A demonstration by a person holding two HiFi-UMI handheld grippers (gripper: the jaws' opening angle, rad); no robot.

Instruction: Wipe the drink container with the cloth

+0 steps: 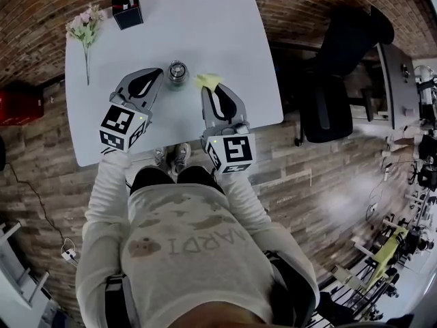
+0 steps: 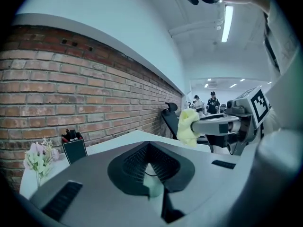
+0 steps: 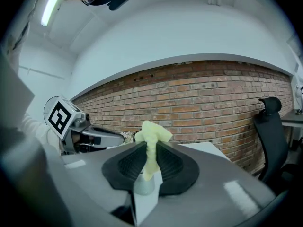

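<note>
The drink container [image 1: 177, 72], a small round metal can seen from above, stands on the white table [image 1: 205, 26] between my two grippers. My left gripper [image 1: 156, 74] is just left of it, jaws shut with nothing between them [image 2: 148, 145]. My right gripper [image 1: 207, 89] is just right of the can and shut on a pale yellow cloth [image 1: 208, 81]. The cloth [image 3: 152, 135] sticks up from between the pads in the right gripper view, and shows as a yellow wad [image 2: 188, 126] in the left gripper view. Neither gripper view shows the can.
A pink flower stem [image 1: 85, 31] lies at the table's far left and a dark pen holder [image 1: 127, 8] stands at the back. A black office chair [image 1: 341, 67] is right of the table. A brick wall runs behind it.
</note>
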